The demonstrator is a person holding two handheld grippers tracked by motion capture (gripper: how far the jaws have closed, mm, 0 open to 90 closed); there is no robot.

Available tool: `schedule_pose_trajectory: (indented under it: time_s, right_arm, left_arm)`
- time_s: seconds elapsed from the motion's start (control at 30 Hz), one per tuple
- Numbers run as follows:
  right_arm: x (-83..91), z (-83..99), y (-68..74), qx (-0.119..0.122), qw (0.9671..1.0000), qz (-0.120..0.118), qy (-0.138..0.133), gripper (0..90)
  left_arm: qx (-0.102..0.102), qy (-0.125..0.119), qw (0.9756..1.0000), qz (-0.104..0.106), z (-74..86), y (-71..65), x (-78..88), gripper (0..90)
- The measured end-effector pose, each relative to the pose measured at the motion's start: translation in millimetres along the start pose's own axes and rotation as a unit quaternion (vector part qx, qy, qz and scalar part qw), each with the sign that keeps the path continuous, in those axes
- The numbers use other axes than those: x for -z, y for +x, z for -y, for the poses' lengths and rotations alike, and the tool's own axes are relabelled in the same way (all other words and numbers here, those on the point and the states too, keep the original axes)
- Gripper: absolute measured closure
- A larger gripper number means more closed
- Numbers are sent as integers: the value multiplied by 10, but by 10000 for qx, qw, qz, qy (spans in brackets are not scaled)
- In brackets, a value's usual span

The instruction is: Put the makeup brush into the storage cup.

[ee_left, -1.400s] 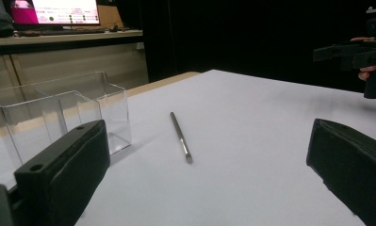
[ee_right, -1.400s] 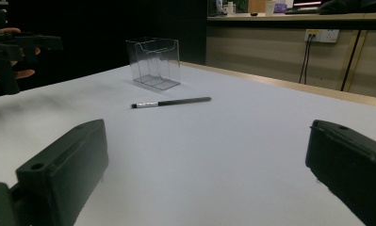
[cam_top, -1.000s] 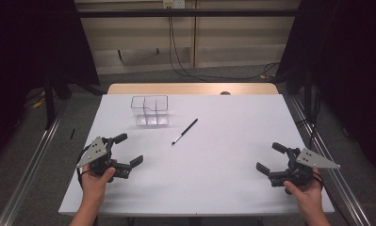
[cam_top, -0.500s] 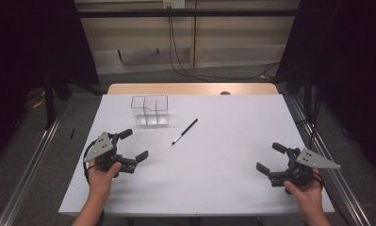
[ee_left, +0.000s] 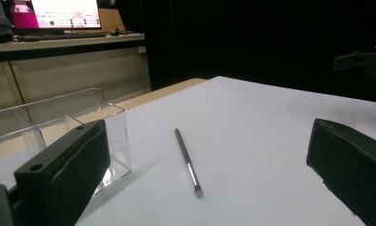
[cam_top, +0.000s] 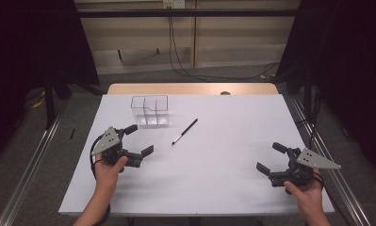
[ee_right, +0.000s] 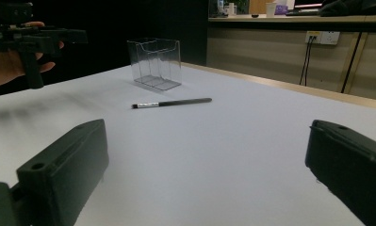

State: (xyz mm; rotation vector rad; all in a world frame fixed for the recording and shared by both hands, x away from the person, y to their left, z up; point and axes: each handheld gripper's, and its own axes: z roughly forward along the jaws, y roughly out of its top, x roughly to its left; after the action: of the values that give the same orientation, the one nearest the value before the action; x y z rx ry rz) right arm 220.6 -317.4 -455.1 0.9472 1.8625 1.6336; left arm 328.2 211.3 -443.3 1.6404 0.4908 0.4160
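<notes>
A thin black brush [cam_top: 184, 131] with a silver ferrule lies flat on the white table top [cam_top: 223, 188], just right of a clear plastic holder [cam_top: 151, 111] with two compartments. In the left gripper view the brush [ee_left: 187, 161] lies ahead between the jaws and the holder [ee_left: 58, 127] stands at the left. My left gripper [cam_top: 138, 141] hovers open to the left of the brush, nothing in it. My right gripper [cam_top: 271, 157] rests open and empty near the table's right front corner. From the right gripper view, the brush [ee_right: 172, 102] and holder [ee_right: 154, 63] lie far ahead.
A wooden strip [cam_top: 190, 88] runs along the table's far edge. Metal rails [cam_top: 30, 160] flank the table on both sides. Cables [cam_top: 185, 52] hang down the back wall. The other hand's gripper [ee_right: 30, 35] shows at the upper left of the right gripper view.
My left gripper has moved forward and to the right, toward the brush and the holder. The right gripper has stayed where it was.
</notes>
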Motion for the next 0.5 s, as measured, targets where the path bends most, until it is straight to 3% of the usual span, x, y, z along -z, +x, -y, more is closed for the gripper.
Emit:
schedule_pose_trajectory:
  time_s: [0.5]
  right_arm:
    - [-13,4,20,64,10000,-50,37,0]
  left_arm:
    - [-60,-80,9999,97,-62,24,-267,0]
